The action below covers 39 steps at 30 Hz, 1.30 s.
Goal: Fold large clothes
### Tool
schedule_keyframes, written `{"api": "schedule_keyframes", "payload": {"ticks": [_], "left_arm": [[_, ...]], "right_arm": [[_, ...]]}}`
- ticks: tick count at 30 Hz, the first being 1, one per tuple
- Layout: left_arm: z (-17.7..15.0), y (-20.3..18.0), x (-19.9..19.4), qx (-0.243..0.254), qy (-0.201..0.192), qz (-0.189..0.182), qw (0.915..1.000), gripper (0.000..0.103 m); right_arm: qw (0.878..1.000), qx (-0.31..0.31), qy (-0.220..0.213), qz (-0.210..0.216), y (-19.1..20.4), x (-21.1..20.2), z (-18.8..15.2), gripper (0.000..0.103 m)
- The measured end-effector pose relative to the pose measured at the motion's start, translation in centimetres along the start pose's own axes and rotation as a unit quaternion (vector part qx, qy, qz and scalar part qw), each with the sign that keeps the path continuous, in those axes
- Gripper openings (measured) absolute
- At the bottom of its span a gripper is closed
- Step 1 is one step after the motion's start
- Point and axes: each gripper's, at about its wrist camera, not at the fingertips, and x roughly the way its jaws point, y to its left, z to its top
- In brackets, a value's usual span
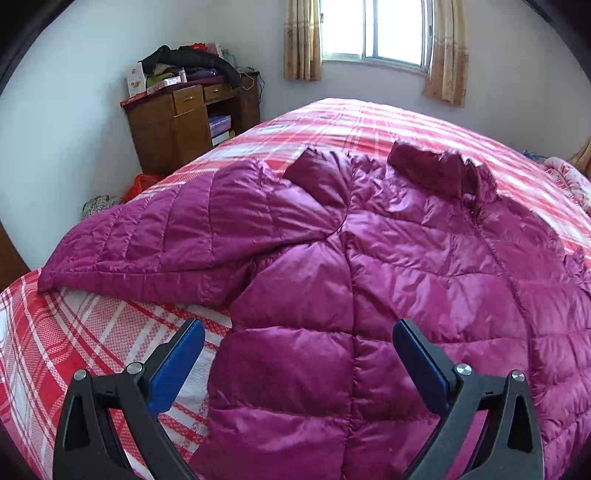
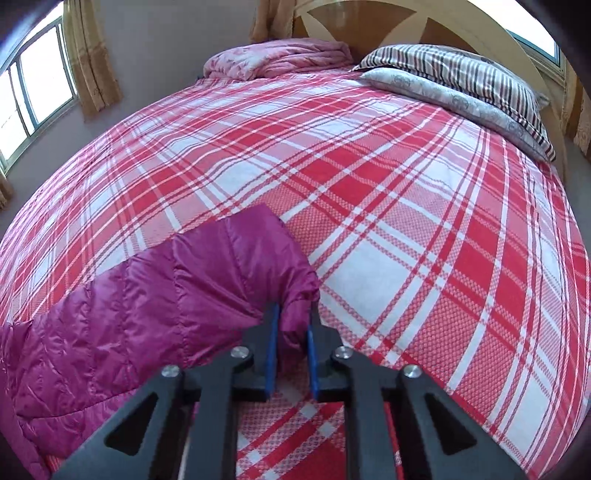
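Jacket (image 1: 369, 258) (glossy quilted magenta) sleeve pinched by right gripper (image 2: 291, 314).

Plaid bedspread (image 2: 406, 221), striped pillow (image 2: 480, 77), wooden cabinet (image 1: 177, 129)

I am in a home bedroom: a bed (image 2: 369, 177) under a red plaid cover fills both views, pillows (image 2: 476, 85) lean on its wooden headboard (image 2: 369, 18), curtained windows (image 1: 373, 29) sit upper centre, and a cluttered wooden dresser (image 1: 184, 122) (upper left) holds clothes.
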Motion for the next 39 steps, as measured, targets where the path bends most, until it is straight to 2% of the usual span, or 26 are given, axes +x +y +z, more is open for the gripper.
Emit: {"api": "schedule_keyframes", "payload": {"ticks": [4, 7, 10, 13, 15, 18, 21, 24, 28, 34, 37, 38, 39], "left_arm": [[0.5, 1.0, -2.8, -0.008, -0.018, -0.025, 0.9995, 0.102], [0.6, 1.9, -4.9, -0.016, -0.035, -0.037, 0.9986, 0.102], [0.6, 2.8, -6.5, -0.022, -0.052, -0.039, 0.9977, 0.102], [0.5, 3.7, -7.6, -0.024, -0.064, -0.035, 0.997, 0.102], [0.5, 4.5, -8.1, -0.028, -0.07, -0.03, 0.9967, 0.102], [0.5, 5.8, -8.4, -0.036, -0.076, -0.019, 0.9963, 0.102], [0.5, 6.9, -7.9, -0.049, -0.074, -0.013, 0.9959, 0.102], [0.3, 7.8, -7.1, -0.06, -0.066, -0.01, 0.9959, 0.102], [0.0, 8.7, -6.0, -0.068, -0.055, -0.012, 0.9961, 0.102], [-0.4, 8.7, -4.6, -0.062, -0.042, -0.012, 0.9971, 0.102], [-0.6, 8.3, -4.1, -0.053, -0.039, -0.01, 0.9978, 0.102], [-0.7, 8.1, -4.0, -0.049, -0.037, -0.007, 0.9981, 0.102], [-0.7, 7.9, -3.9, -0.044, -0.036, -0.003, 0.9984, 0.102]], "right_arm": [[0.997, -0.041, -0.061, 0.037, 2.9, -5.2, 1.2, 0.014], [0.986, -0.096, -0.107, 0.081, 7.5, -10.7, 1.3, 0.013], [0.967, -0.163, -0.144, 0.136, 13.5, -16.2, -0.1, 0.013], [0.945, -0.212, -0.142, 0.204, 19.3, -19.7, -2.7, 0.013], [0.925, -0.248, -0.136, 0.255, 23.8, -21.8, -5.5, 0.013], [0.894, -0.297, -0.13, 0.308, 29.2, -23.8, -10.2, 0.013], [0.874, -0.328, -0.101, 0.345, 33.8, -23.7, -14.4, 0.013], [0.856, -0.356, -0.069, 0.369, 37.9, -21.8, -19.1, 0.013], [0.84, -0.378, -0.022, 0.388, 41.5, -19.0, -24.4, 0.013], [0.82, -0.405, 0.017, 0.404, 43.7, -16.2, -28.0, 0.014], [0.809, -0.406, 0.044, 0.422, 44.2, -15.6, -28.7, 0.025], [0.798, -0.405, 0.066, 0.441, 44.3, -15.4, -28.8, 0.041], [0.789, -0.401, 0.088, 0.458, 44.3, -15.3, -28.8, 0.062]]}}
